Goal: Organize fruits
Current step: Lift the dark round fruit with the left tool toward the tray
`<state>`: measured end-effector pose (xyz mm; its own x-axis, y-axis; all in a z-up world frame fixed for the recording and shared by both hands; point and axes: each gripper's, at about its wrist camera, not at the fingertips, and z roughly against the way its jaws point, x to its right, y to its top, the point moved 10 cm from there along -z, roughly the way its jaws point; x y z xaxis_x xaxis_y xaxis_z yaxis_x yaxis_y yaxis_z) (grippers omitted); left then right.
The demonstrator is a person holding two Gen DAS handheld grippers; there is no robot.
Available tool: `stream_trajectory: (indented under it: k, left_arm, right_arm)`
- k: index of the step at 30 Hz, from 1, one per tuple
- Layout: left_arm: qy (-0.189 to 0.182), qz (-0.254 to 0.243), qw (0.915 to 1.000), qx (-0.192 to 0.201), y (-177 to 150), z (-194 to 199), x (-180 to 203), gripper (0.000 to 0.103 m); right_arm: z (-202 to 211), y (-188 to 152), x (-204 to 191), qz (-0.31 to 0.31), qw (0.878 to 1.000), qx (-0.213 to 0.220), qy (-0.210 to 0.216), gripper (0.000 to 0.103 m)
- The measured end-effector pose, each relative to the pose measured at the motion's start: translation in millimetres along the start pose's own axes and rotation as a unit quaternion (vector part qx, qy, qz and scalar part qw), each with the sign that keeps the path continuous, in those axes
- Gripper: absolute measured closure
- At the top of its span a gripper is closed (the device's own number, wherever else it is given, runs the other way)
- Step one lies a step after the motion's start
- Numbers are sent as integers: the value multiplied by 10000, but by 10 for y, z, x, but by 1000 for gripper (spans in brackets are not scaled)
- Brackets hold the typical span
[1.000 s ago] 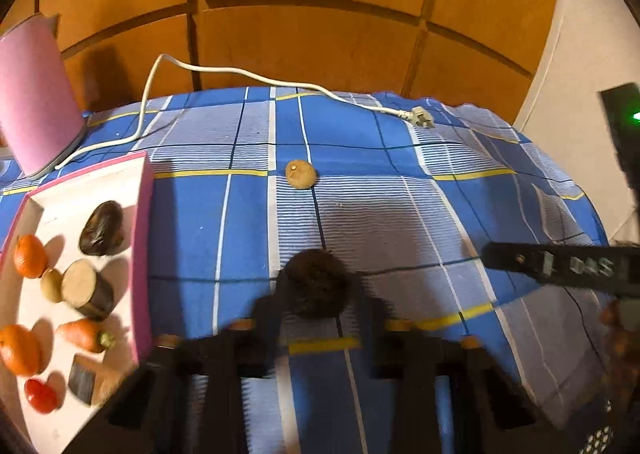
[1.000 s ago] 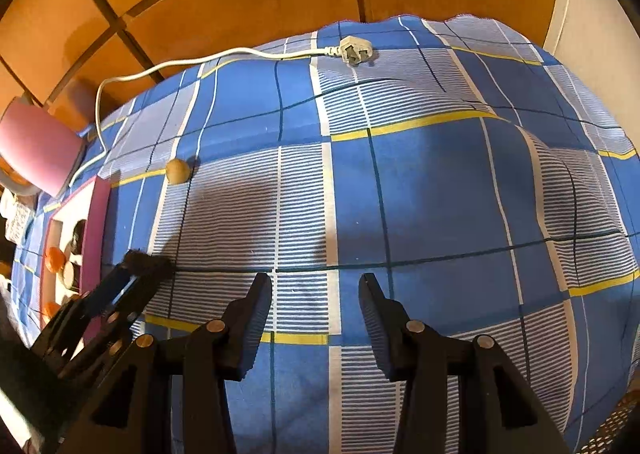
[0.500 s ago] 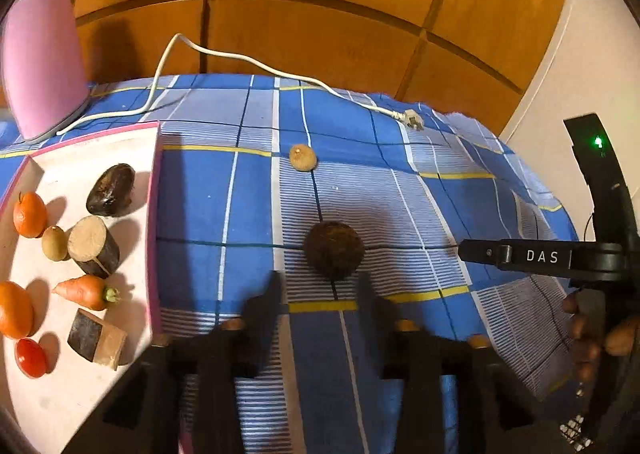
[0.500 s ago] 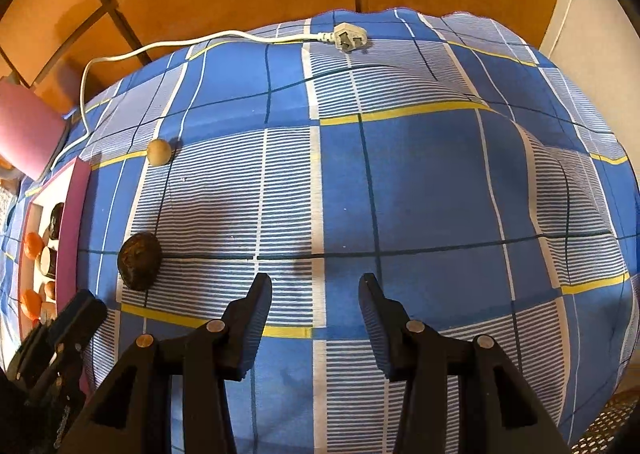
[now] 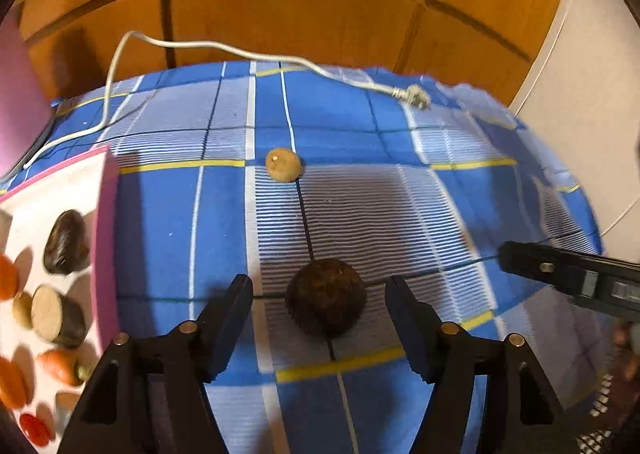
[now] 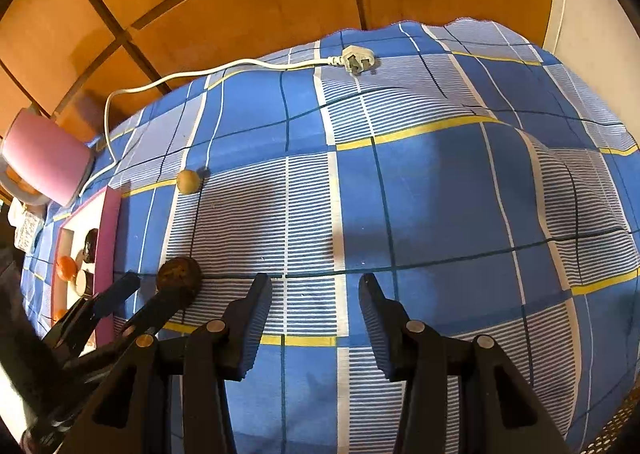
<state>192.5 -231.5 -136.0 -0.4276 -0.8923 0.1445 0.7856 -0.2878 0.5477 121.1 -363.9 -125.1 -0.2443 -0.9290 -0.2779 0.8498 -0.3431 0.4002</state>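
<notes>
A dark brown round fruit [image 5: 326,298] lies on the blue checked cloth, between the fingers of my open left gripper [image 5: 320,296], which do not touch it. It also shows in the right wrist view [image 6: 178,276]. A small tan fruit [image 5: 283,164] lies farther back, and shows in the right wrist view too [image 6: 188,181]. A pink-rimmed white tray [image 5: 105,254] at the left holds several fruits and vegetables. My right gripper [image 6: 315,296] is open and empty over bare cloth at the right.
A white cable with a plug [image 5: 416,97] runs across the back of the cloth to a pink kettle [image 6: 44,162] at the back left. Orange wooden panels stand behind. The cloth's edge drops off at the right.
My left gripper has opened wider and moved forward around the dark fruit, which lay ahead of its fingertips half a second ago. The right gripper has barely moved.
</notes>
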Motion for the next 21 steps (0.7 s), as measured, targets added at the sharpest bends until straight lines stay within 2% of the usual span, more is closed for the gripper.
stream_trajectory:
  k: [3, 4, 5, 6, 11, 16, 21]
  left_arm:
    - [118, -57, 9998, -123, -28, -169, -15, 36]
    - [245, -184, 9995, -3, -22, -167, -14, 43]
    - [325, -283, 9991, 61, -30, -158, -15, 57]
    - [335, -329, 9988, 114, -37, -139, -18, 58]
    - [76, -102, 9998, 162, -125, 35, -33, 59]
    - [-107, 6, 9992, 372, -247, 340, 28, 58]
    - [-85, 70, 9975, 701, -323, 729, -13, 58]
  right_arm:
    - [-11, 0, 18, -17, 10000, -16, -46, 57]
    - [-22, -3, 25, -26, 10000, -41, -64, 57]
    - [-40, -11, 30, -30, 9999, -75, -62, 57]
    - [-50, -14, 36, -16, 9999, -91, -87, 57]
    - [-95, -47, 62, 50, 9996, -160, -237, 57]
    - [-146, -88, 108, 101, 9988, -258, -394, 57]
    - [-206, -151, 107, 246, 9975, -376, -539, 57]
